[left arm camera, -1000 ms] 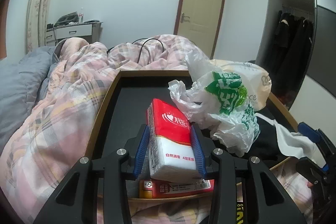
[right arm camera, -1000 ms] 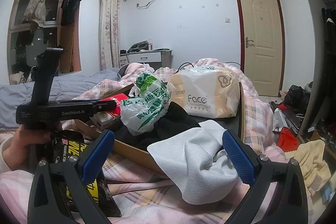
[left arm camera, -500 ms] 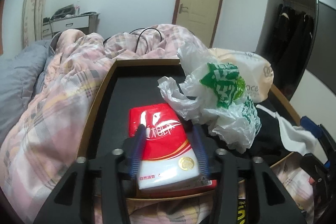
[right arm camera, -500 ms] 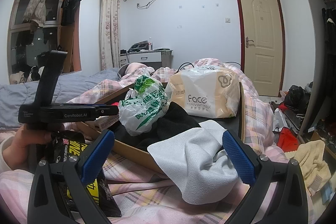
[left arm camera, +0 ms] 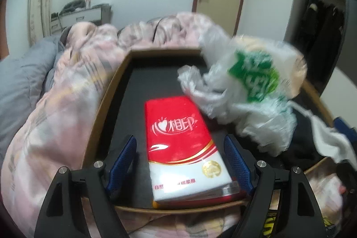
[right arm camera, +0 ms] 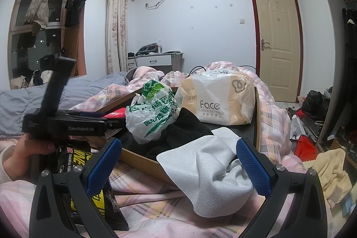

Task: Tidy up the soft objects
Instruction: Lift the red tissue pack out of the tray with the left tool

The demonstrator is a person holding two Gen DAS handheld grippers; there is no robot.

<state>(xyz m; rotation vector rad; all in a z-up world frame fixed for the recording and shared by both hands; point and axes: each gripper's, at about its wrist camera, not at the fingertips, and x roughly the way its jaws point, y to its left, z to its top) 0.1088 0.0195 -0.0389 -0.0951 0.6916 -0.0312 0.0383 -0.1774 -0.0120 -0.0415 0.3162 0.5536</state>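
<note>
A red and white tissue pack (left arm camera: 183, 142) lies flat in the wooden tray (left arm camera: 104, 104) with a black floor, on top of another red pack at the near rim. My left gripper (left arm camera: 181, 157) is open, its blue pads either side of the pack and apart from it. A crumpled white and green plastic bag (left arm camera: 250, 90) sits to the right in the tray; it also shows in the right wrist view (right arm camera: 151, 113). My right gripper (right arm camera: 178, 164) is open and empty, over a grey-white cloth (right arm camera: 212, 168) that hangs over the tray's near rim.
A large Face tissue bag (right arm camera: 218, 99) stands at the tray's far end, with a black garment (right arm camera: 185, 128) beside it. A black and yellow packet (right arm camera: 89, 171) lies on the pink plaid quilt (left arm camera: 58, 104). A yellow towel (right arm camera: 330, 168) lies at the right.
My left gripper has opened and let go of the red tissue pack, which was held upright and now lies flat in the tray. The right gripper has not moved.
</note>
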